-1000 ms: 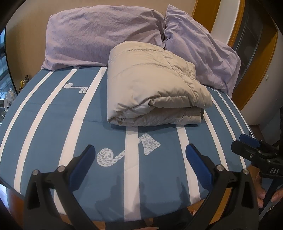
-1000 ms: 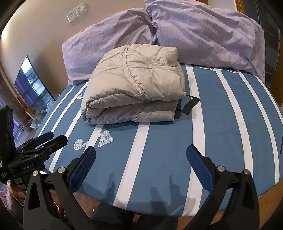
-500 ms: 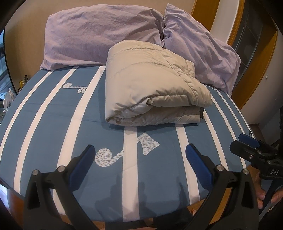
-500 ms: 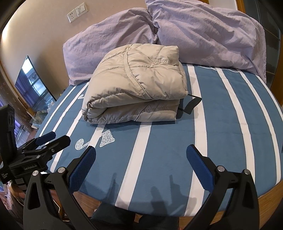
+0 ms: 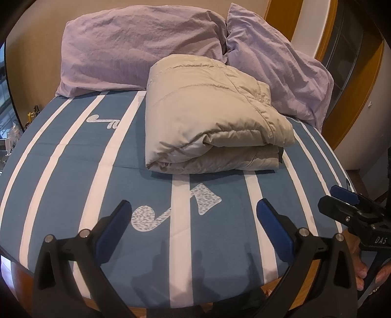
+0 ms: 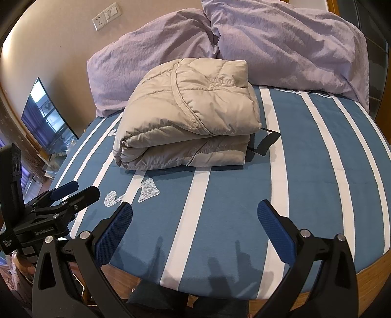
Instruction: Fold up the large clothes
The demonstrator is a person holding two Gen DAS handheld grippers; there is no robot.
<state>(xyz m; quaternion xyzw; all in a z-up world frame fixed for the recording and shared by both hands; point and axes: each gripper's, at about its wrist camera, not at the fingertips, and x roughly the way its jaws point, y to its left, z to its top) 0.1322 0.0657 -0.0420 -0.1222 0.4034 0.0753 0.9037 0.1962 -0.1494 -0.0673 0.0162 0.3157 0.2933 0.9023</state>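
A beige puffer jacket (image 5: 210, 117) (image 6: 188, 117) lies folded into a thick bundle on the blue bed (image 5: 61, 186) (image 6: 317, 171) with white stripes, just in front of the pillows. A black strap (image 6: 265, 141) sticks out from under its right side. My left gripper (image 5: 193, 210) hovers open over the bed's near edge, well short of the jacket, with nothing between its fingers. My right gripper (image 6: 194, 211) is open and empty too, at the same distance. Each gripper shows in the other's view: the right gripper (image 5: 332, 197) at the right, the left gripper (image 6: 84, 188) at the left.
Two lilac pillows (image 5: 136, 46) (image 5: 276, 63) lean against the wall behind the jacket. A screen (image 6: 46, 122) stands left of the bed and a wall socket (image 6: 106, 16) is above it. A hand (image 5: 364, 271) holds the right gripper's handle. The bed's wooden rim (image 6: 366, 281) runs below.
Both views have shifted only slightly. The jacket lies where it was and both grippers stay open.
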